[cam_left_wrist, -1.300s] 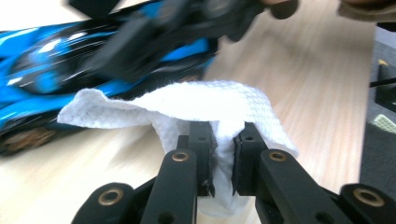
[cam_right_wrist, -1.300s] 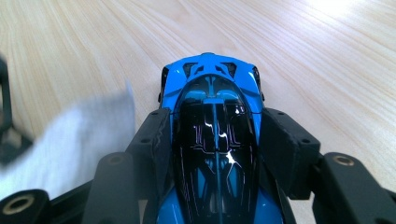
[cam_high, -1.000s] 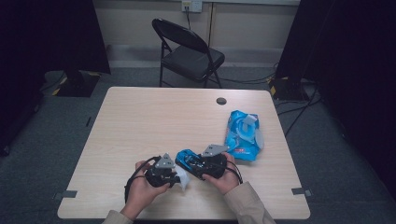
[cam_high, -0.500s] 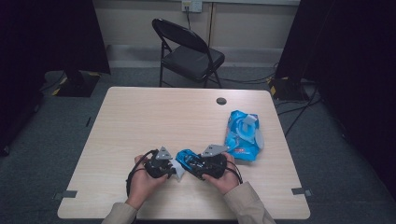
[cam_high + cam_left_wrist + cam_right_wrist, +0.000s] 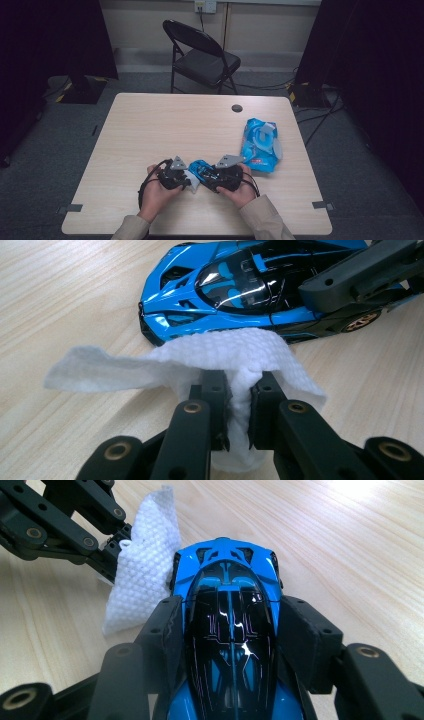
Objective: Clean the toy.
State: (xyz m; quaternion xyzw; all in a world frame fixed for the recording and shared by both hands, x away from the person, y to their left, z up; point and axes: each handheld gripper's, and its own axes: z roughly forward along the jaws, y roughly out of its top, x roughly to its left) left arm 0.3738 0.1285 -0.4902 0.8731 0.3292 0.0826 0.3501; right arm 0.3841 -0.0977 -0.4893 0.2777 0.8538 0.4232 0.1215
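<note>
A blue and black toy car (image 5: 201, 169) sits near the table's front edge, held nose to the left. My right gripper (image 5: 230, 615) is shut on the car (image 5: 227, 575), one jaw on each side of its cabin. My left gripper (image 5: 241, 390) is shut on a folded white wipe (image 5: 220, 352). The wipe lies against the car's (image 5: 240, 285) side near the nose. From above, the left gripper (image 5: 189, 181) and the wipe (image 5: 194, 184) are just left of the car, with the right gripper (image 5: 206, 175) on its right.
A blue pack of wipes (image 5: 260, 142) with its lid flipped open lies on the table (image 5: 165, 125) to the right of my hands. A black round grommet (image 5: 237, 108) sits near the far edge. A black folding chair (image 5: 202, 57) stands behind the table.
The left gripper with the wipe has shifted slightly against the car's side. The right gripper and the car have stayed where they were.
</note>
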